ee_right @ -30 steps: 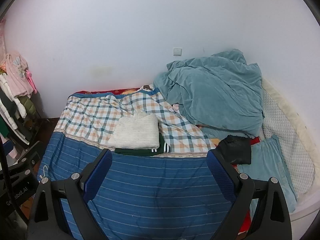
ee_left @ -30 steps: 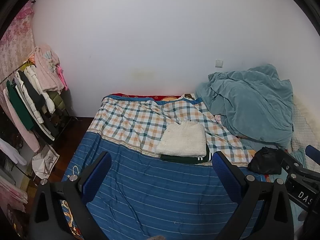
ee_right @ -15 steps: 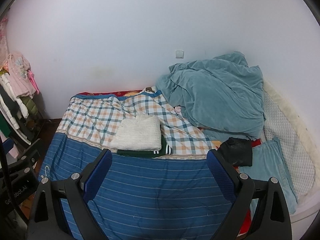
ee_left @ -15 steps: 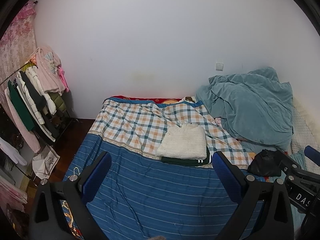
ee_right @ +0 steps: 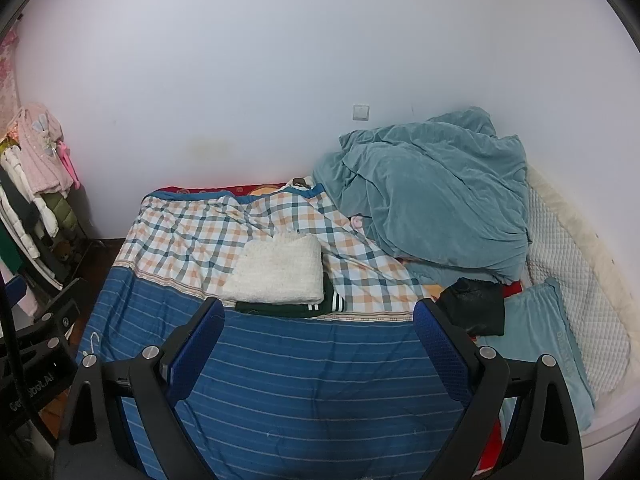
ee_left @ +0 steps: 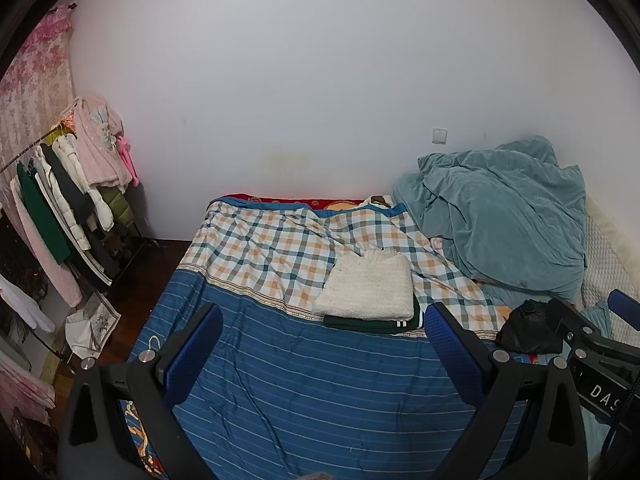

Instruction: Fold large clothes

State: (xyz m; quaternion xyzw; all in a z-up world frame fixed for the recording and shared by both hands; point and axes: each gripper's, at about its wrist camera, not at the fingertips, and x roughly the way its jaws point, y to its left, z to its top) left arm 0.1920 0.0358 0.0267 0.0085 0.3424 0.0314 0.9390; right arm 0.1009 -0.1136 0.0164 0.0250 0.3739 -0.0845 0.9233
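Note:
A folded cream knit garment (ee_left: 370,288) (ee_right: 278,274) lies on a folded dark green garment (ee_left: 376,324) (ee_right: 320,306) in the middle of the bed. A crumpled black garment (ee_left: 528,328) (ee_right: 474,306) lies to the right. My left gripper (ee_left: 320,350) and right gripper (ee_right: 318,342) are both open and empty, held above the blue striped sheet (ee_left: 320,392) (ee_right: 300,384), short of the folded stack.
A heaped teal blanket (ee_left: 504,216) (ee_right: 432,196) fills the bed's far right. A teal pillow (ee_right: 540,344) lies at the right edge. A clothes rack (ee_left: 60,208) stands left of the bed. A white hanger (ee_right: 93,344) lies on the sheet's left edge.
Both grippers have drawn back and tilted up a little, so the bed and stack sit slightly lower in view. Nothing on the bed has moved.

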